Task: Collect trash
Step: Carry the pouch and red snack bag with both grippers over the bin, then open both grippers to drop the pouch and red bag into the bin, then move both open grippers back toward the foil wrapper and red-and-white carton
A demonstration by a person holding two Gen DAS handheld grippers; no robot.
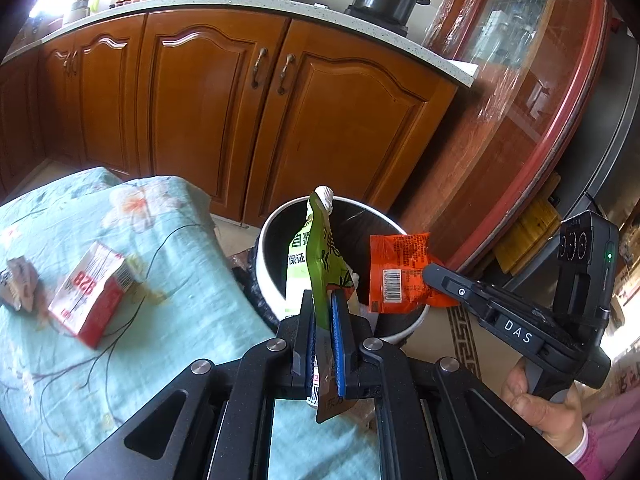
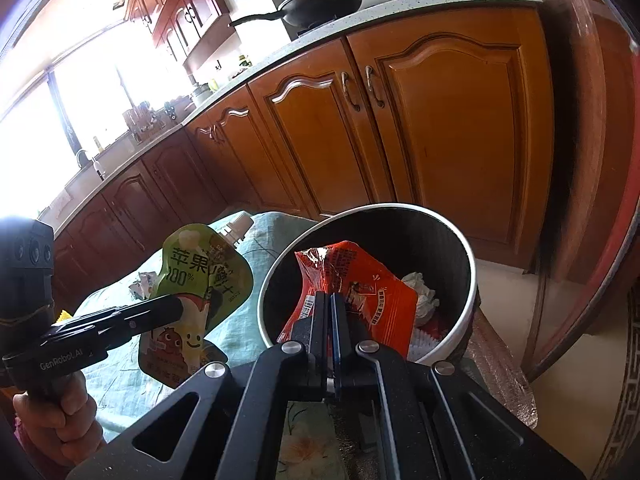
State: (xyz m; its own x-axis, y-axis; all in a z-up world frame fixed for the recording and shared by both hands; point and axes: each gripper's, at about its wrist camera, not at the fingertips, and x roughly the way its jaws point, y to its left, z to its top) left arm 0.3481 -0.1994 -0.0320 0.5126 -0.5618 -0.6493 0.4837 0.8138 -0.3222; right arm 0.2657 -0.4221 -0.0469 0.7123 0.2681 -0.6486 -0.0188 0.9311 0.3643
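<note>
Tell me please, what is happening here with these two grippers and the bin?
A person is collecting trash with a gripper in each hand. The left gripper is shut on a green juice pouch, and the right gripper is shut on an orange snack wrapper. Both pieces hang at the white trash bin, which already holds crumpled paper. A red-and-white carton lies on the floral cloth.
</note>
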